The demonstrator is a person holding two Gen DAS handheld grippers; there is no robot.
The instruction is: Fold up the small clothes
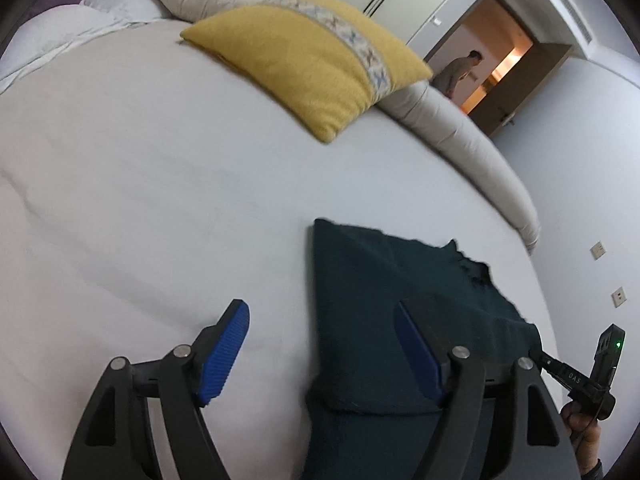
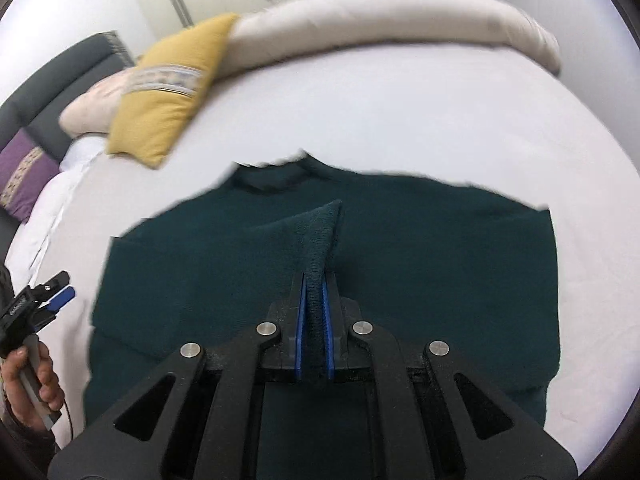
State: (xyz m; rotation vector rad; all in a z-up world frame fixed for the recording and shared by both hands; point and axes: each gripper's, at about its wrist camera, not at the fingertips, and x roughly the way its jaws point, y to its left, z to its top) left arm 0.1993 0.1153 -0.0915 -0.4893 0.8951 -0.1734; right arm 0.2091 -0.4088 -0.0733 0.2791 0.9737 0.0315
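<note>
A dark green garment (image 2: 400,248) is lying spread on the white bed (image 2: 400,112), near its edge, with what looks like a collar at the far side. The right tool (image 2: 315,280) is pinching a raised fold of the garment between its blue pads (image 2: 325,300), clenched tight, with the peak of cloth standing up beyond the tips. The left tool (image 1: 320,344) is hanging released, its jaws spread wide, one pad over bare sheet and the other over the garment's left edge; it is gripping nothing.

The risks from here, as I judge them: with only one tool holding, the fold is being carried from a single point, so the cloth may be dragging or bunching instead of turning over flat. The knit looks thick and soft, so it could be slipping out of the pads if pulled sideways. The bedsheet is loose too, and the left tool, closing at the edge, might be catching sheet along with the garment. The view is blurred, which suggests motion, and a fast pull could be skewing the whole piece toward the bed's edge.

A yellow cushion (image 1: 304,60) and a rolled duvet (image 2: 380,20) are sitting well apart from the work. Writing: the right tool's side, seen from the left wrist, is showing small letters that seem to read "DAS"; nothing else is legible.
</note>
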